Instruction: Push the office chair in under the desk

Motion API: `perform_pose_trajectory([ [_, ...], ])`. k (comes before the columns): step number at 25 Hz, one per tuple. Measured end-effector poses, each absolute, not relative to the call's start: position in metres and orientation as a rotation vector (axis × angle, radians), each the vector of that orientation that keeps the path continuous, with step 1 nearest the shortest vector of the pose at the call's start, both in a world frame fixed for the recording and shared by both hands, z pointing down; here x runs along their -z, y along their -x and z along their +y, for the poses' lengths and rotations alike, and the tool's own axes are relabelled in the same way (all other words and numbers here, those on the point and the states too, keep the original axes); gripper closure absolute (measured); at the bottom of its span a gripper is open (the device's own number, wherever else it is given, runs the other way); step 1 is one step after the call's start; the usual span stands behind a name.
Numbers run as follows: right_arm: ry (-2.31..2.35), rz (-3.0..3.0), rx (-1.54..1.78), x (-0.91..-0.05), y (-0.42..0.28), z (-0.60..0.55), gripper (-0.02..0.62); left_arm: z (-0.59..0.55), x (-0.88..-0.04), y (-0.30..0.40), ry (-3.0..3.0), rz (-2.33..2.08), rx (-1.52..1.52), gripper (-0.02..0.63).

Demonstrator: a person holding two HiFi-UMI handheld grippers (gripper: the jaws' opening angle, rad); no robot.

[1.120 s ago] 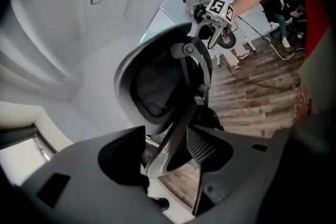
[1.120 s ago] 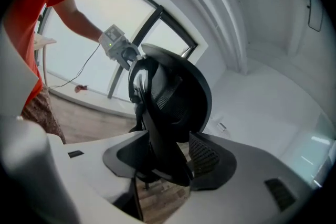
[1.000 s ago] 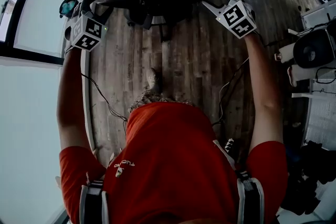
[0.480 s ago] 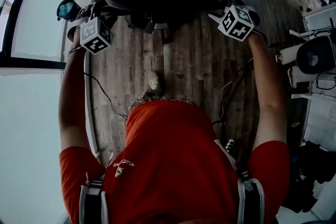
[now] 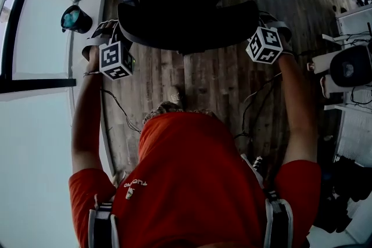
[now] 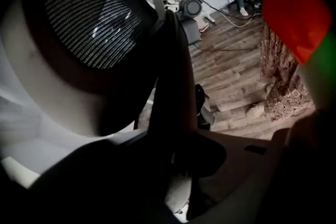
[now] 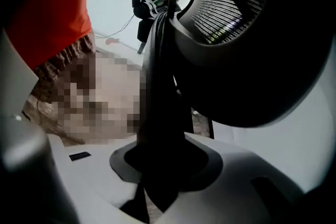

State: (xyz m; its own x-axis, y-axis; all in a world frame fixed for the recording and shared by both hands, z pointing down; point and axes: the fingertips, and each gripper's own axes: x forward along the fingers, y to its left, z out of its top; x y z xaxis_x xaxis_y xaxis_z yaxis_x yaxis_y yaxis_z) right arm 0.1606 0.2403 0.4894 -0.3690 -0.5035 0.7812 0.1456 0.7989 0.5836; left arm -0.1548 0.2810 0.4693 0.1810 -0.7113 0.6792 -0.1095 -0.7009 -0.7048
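"What's underfoot here?"
"A dark wood-plank floor [image 5: 215,75], and a black mesh-backed office chair [image 5: 186,6] stands on it."
"Anything else on the boards?"
"A pale shoe [image 6: 256,109] is planted on them, and what looks like a thin dark cable [image 6: 226,50] lies beyond it."

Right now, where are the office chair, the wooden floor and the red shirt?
office chair [image 5: 192,29], head view, on its black backrest.
wooden floor [image 5: 206,75], head view, bare planks between chair and person.
red shirt [image 5: 192,177], head view, on the person's back.
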Motion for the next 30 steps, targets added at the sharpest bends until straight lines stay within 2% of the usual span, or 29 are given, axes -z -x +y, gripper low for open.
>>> perform_pose_trajectory([
  [10,-0.330,-1.822,0.713,-0.493,-0.159,0.202,0.471,0.236,-0.471,0.163,1.932,0.726,1.520,0.495],
  [30,-0.342,-1.826,0.659,-0.490,-0.148,0.034,0.476,0.053,-0.475,0.174,1.926,0.685,1.585,0.503],
])
